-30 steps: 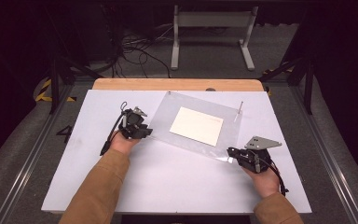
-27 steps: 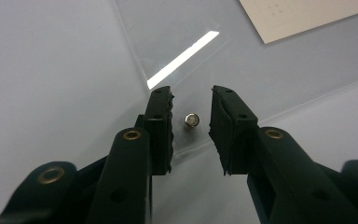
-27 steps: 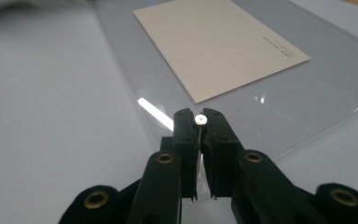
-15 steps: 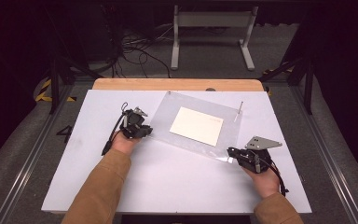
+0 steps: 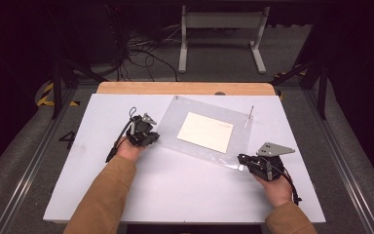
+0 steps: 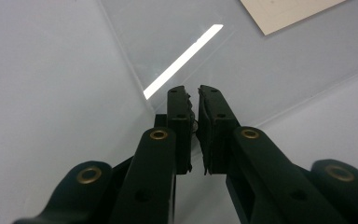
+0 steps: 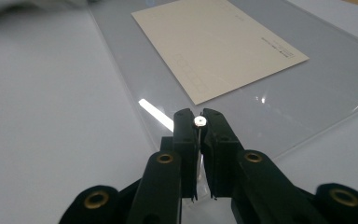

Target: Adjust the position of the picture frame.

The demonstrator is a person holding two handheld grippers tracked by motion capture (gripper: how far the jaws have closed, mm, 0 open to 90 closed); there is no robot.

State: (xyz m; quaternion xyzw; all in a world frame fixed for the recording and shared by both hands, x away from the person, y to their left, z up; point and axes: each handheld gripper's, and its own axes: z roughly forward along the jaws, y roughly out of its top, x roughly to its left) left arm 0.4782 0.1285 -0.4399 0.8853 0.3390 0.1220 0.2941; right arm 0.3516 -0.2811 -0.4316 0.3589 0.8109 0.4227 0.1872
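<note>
Now we grip the clear sheet (image 5: 202, 134) at two corners: our left gripper (image 5: 148, 138) has just been closing on its near-left corner, our right gripper (image 5: 243, 161) clamps its near-right corner. Upon it lies the cream card (image 5: 205, 131). Lifting remains ahead.

this looks like a lab or recording studio: a white table (image 5: 175, 190) stands in a dark room, with loose black cables (image 5: 136, 48) and a grey metal stand (image 5: 221, 34) on the carpet behind the table, and floor rails (image 5: 27, 170) beside it.
</note>
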